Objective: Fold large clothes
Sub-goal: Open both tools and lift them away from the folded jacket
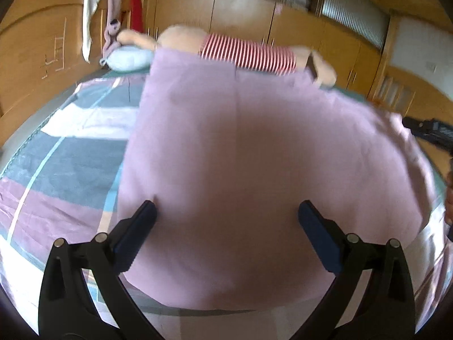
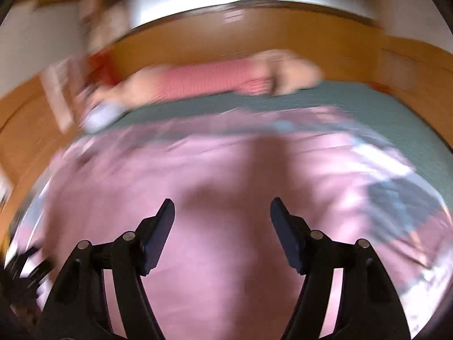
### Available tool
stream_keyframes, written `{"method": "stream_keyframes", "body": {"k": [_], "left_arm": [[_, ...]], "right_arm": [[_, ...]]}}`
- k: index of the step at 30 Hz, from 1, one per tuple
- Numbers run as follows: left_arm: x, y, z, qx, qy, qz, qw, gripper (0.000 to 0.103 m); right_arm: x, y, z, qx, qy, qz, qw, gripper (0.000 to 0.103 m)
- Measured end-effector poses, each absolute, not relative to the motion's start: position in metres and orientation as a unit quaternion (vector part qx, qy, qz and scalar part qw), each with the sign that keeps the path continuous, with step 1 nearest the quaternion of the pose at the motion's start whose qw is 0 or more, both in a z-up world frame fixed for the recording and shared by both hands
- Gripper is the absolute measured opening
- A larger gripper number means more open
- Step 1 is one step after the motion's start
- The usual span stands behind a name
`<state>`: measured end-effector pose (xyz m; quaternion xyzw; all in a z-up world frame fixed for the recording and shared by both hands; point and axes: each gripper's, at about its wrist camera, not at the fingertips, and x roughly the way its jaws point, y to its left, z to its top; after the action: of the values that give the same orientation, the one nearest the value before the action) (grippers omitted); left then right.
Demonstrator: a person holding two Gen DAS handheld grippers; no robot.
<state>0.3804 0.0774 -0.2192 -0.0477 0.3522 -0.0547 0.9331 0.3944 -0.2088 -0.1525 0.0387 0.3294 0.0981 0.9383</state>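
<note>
We hold our left gripper point(image 1: 226, 215) and right gripper point(image 2: 222, 212) angled downward, jaws apart, gripping nothing.

A bed point(image 1: 348, 92) with a green sheet carries everything. A patchwork quilt point(image 1: 70, 147) of grey, pink and white blocks covers most of it. A large pink cloth point(image 1: 240, 155) lies spread flat on the quilt. Beyond the cloth's far edge lie a plush toy in a red-striped top point(image 1: 249, 52) and a pale blue pillow point(image 1: 128, 59).
</note>
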Motion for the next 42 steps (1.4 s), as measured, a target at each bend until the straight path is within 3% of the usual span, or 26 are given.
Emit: {"method": "stream_keyframes", "body": {"k": [3, 6, 8, 11, 15, 18, 22, 29, 33, 35, 39, 42], "left_arm": [[0.385, 0.073, -0.229, -0.023, 0.372, -0.046, 0.927, 0.101], [0.388, 0.077, -0.229, -0.028, 0.386, -0.043, 0.921, 0.101], [0.389, 0.082, -0.231, -0.035, 0.391, -0.043, 0.919, 0.101], [0.387, 0.086, -0.228, -0.048, 0.383, -0.041, 0.922, 0.101], [0.381, 0.086, -0.219, -0.059, 0.363, -0.044, 0.929, 0.101], [0.389, 0.091, -0.23, -0.07, 0.393, -0.039, 0.916, 0.101], [0.392, 0.093, -0.234, -0.076, 0.401, -0.044, 0.912, 0.101], [0.391, 0.094, -0.23, -0.081, 0.397, -0.038, 0.913, 0.101], [0.385, 0.094, -0.223, -0.09, 0.377, -0.036, 0.921, 0.101], [0.388, 0.094, -0.226, -0.09, 0.387, -0.034, 0.917, 0.101], [0.391, 0.093, -0.233, -0.086, 0.399, -0.034, 0.912, 0.101], [0.389, 0.091, -0.228, -0.079, 0.395, -0.03, 0.915, 0.101]], "right_arm": [[0.402, -0.156, -0.177, -0.021, 0.373, 0.135, 0.918, 0.07], [0.413, -0.146, -0.193, -0.064, 0.371, 0.115, 0.919, 0.082], [0.422, -0.161, -0.196, -0.037, 0.381, 0.108, 0.917, 0.09], [0.421, -0.179, -0.189, 0.013, 0.39, 0.091, 0.916, 0.091], [0.392, -0.203, -0.171, 0.046, 0.331, 0.054, 0.941, 0.091], [0.401, -0.23, -0.191, 0.059, 0.376, -0.002, 0.925, 0.092], [0.403, -0.249, -0.211, 0.047, 0.389, -0.001, 0.92, 0.102], [0.407, -0.245, -0.207, 0.06, 0.402, -0.017, 0.913, 0.102], [0.384, -0.233, -0.184, 0.101, 0.335, 0.031, 0.936, 0.102], [0.381, -0.214, -0.179, 0.07, 0.327, 0.047, 0.941, 0.102], [0.397, -0.184, -0.205, 0.007, 0.39, 0.045, 0.92, 0.102], [0.394, -0.188, -0.202, 0.033, 0.394, 0.035, 0.918, 0.102]]}}
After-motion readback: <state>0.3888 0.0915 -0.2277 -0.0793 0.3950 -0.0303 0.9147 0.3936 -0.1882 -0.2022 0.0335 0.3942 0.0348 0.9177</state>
